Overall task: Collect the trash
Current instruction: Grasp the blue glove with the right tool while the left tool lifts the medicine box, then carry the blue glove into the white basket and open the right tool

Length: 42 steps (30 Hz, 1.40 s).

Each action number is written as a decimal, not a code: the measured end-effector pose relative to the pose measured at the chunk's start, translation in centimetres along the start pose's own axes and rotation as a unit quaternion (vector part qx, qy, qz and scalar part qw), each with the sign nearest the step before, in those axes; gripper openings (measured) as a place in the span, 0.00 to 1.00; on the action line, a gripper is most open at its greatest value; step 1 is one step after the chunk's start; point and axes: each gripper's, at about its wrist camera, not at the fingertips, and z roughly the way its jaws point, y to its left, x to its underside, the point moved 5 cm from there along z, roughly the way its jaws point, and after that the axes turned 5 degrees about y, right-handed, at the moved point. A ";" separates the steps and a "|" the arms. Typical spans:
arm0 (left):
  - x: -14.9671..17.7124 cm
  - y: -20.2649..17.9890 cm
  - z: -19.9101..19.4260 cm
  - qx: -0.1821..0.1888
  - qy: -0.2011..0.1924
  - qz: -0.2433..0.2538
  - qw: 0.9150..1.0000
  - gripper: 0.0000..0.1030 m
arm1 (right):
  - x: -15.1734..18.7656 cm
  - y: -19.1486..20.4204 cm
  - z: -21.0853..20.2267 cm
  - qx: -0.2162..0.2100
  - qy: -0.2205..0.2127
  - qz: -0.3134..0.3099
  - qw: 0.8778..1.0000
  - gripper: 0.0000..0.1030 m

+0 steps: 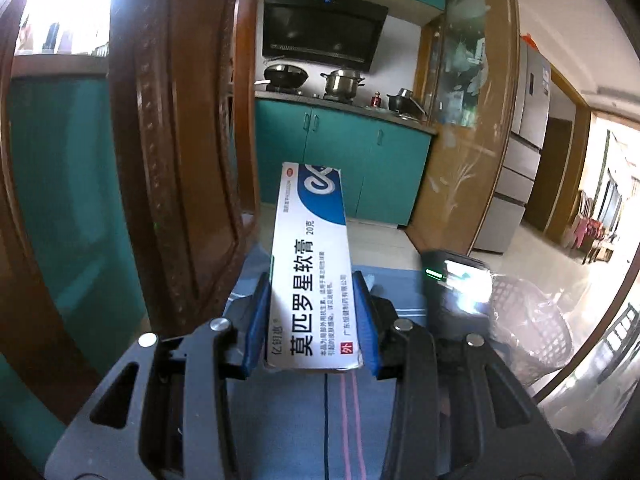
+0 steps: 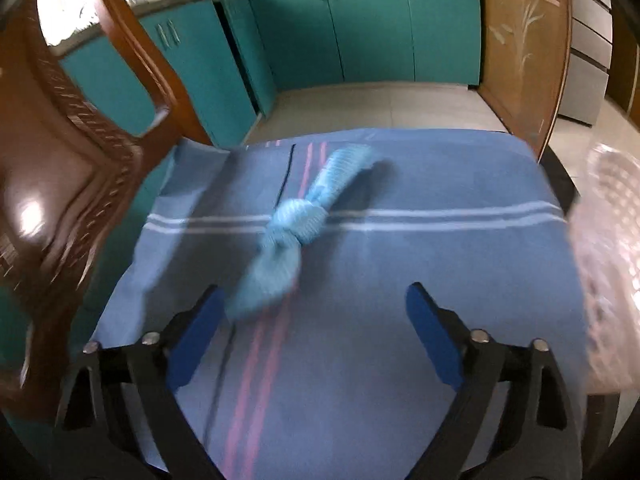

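My left gripper (image 1: pixel 314 320) is shut on a white and blue ointment box (image 1: pixel 310 264) with Chinese print, held up above the blue striped cloth (image 1: pixel 396 420) on the table. My right gripper (image 2: pixel 316 312) is open and empty, low over the same cloth (image 2: pixel 400 280). A knotted light blue cloth (image 2: pixel 296 224) lies on the cloth just ahead of the right gripper's left finger (image 2: pixel 196 332). A pale mesh basket lined with a plastic bag (image 1: pixel 528 332) stands at the table's right side; it also shows blurred in the right wrist view (image 2: pixel 608 264).
A carved wooden chair (image 1: pixel 168 140) stands at the table's left; it also shows in the right wrist view (image 2: pixel 68 184). The right gripper's body (image 1: pixel 452 292) shows in the left wrist view. Teal kitchen cabinets (image 2: pixel 360 28), a stove with pots (image 1: pixel 340 82) and a fridge (image 1: pixel 524 148) lie beyond.
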 end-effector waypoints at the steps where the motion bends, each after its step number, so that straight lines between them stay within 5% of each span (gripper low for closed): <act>1: 0.0 0.2 0.0 0.002 0.000 -0.002 1.000 0.39 | -0.7 0.7 1.2 0.010 0.007 -0.001 1.000 0.79; 3: -0.2 0.4 0.2 0.005 0.000 0.002 1.000 0.39 | -1.4 2.2 2.8 0.017 0.023 -0.014 0.999 0.67; 5: -0.3 1.0 0.0 0.006 0.000 0.003 1.000 0.39 | -1.4 2.9 4.3 0.021 0.051 -0.025 0.998 0.08; 9: -0.4 1.6 -0.2 0.021 0.011 -0.007 1.000 0.39 | -0.3 1.8 1.8 -0.008 0.036 -0.015 0.999 0.07; 14: 0.1 1.0 -0.3 0.037 0.027 0.001 0.999 0.39 | 3.1 -0.5 -8.5 -0.038 -0.052 -0.056 0.996 0.07; 22: 1.5 -2.4 -0.3 0.053 0.051 0.023 0.997 0.39 | 8.1 -5.3 -18.1 -0.025 -0.133 -0.048 0.990 0.07; 42: 2.7 -4.1 0.4 0.043 0.073 0.045 0.995 0.39 | 8.7 -5.3 -19.0 -0.036 -0.142 -0.054 0.988 0.07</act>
